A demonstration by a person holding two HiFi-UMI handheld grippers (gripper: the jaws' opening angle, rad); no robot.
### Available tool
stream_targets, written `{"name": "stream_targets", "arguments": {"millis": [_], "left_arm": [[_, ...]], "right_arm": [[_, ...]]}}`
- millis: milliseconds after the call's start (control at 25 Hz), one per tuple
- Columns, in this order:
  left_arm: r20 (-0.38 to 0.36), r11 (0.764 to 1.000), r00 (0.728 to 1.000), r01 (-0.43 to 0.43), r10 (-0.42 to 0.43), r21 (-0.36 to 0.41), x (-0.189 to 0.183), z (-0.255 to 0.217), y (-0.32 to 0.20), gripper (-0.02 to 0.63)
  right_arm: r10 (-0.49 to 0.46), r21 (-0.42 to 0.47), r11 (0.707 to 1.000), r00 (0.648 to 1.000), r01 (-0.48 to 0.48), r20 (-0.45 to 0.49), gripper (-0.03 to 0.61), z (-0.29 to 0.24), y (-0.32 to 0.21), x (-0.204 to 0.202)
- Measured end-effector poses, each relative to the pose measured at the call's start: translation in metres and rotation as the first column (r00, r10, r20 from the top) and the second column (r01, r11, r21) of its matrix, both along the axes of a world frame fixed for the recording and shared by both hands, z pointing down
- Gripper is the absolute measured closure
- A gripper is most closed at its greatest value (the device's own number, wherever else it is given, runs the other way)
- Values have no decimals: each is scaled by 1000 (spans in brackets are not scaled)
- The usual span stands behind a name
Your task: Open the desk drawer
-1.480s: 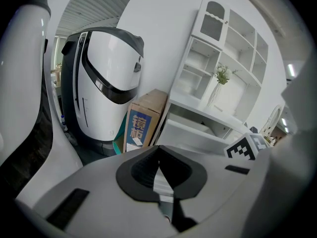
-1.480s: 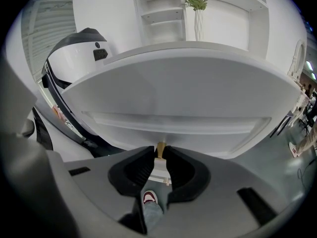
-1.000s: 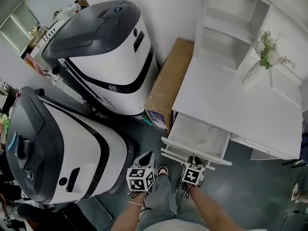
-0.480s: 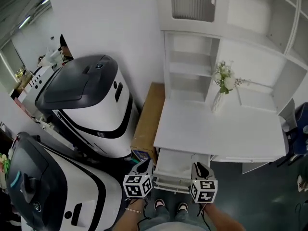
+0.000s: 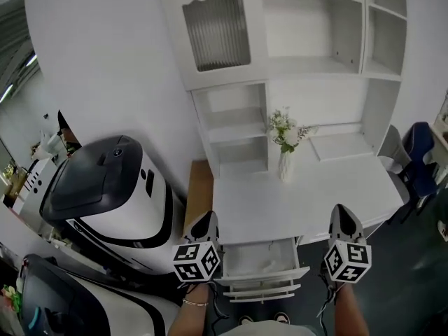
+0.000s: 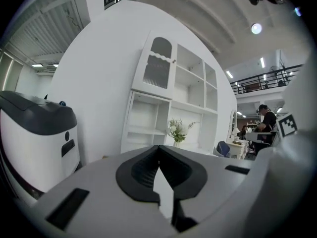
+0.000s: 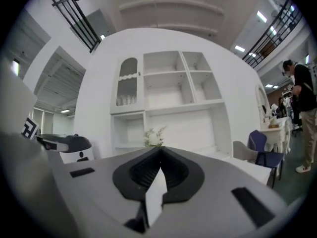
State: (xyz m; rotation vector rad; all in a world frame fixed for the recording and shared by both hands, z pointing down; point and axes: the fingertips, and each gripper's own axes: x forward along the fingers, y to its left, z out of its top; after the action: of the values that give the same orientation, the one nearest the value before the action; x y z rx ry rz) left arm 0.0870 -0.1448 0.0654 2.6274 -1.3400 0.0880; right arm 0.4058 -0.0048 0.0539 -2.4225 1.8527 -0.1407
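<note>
Both grippers are held up and pointing level toward the desk [image 5: 308,194], one on each side of the drawer [image 5: 260,259]. The left gripper [image 5: 207,217] has its jaws pressed together, empty. The right gripper [image 5: 340,210] has just been closing its jaws, which now meet on nothing. The drawer stands pulled out under the desk's left front. A white machine [image 5: 105,187] crowds the desk's left side and a blue chair [image 5: 420,152] its right end. Bare floor [image 5: 399,271] lies off the desk's front right.

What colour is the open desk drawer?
The drawer is white, matching the desk; the head view shows it best.
</note>
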Motion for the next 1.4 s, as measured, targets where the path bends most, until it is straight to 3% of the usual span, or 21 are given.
{"name": "stream_targets", "arguments": {"millis": [160, 360, 560, 720, 1400], "left_arm": [[-15, 999, 999, -31, 31, 31, 14, -20, -3, 595], [-22, 997, 999, -40, 41, 68, 22, -25, -2, 595], [-24, 998, 999, -28, 29, 52, 20, -17, -3, 595], [-31, 998, 999, -24, 26, 52, 21, -17, -3, 595], [-14, 999, 1000, -24, 24, 42, 28, -10, 21, 595]], "right_arm": [[97, 54, 994, 995, -97, 1, 571, -5, 29, 33], [146, 37, 988, 988, -148, 55, 572, 8, 49, 52], [137, 9, 990, 990, -137, 46, 572, 13, 43, 48], [130, -41, 990, 990, -132, -46, 575, 10, 34, 40], [68, -88, 993, 996, -72, -50, 575, 8, 34, 34]]}}
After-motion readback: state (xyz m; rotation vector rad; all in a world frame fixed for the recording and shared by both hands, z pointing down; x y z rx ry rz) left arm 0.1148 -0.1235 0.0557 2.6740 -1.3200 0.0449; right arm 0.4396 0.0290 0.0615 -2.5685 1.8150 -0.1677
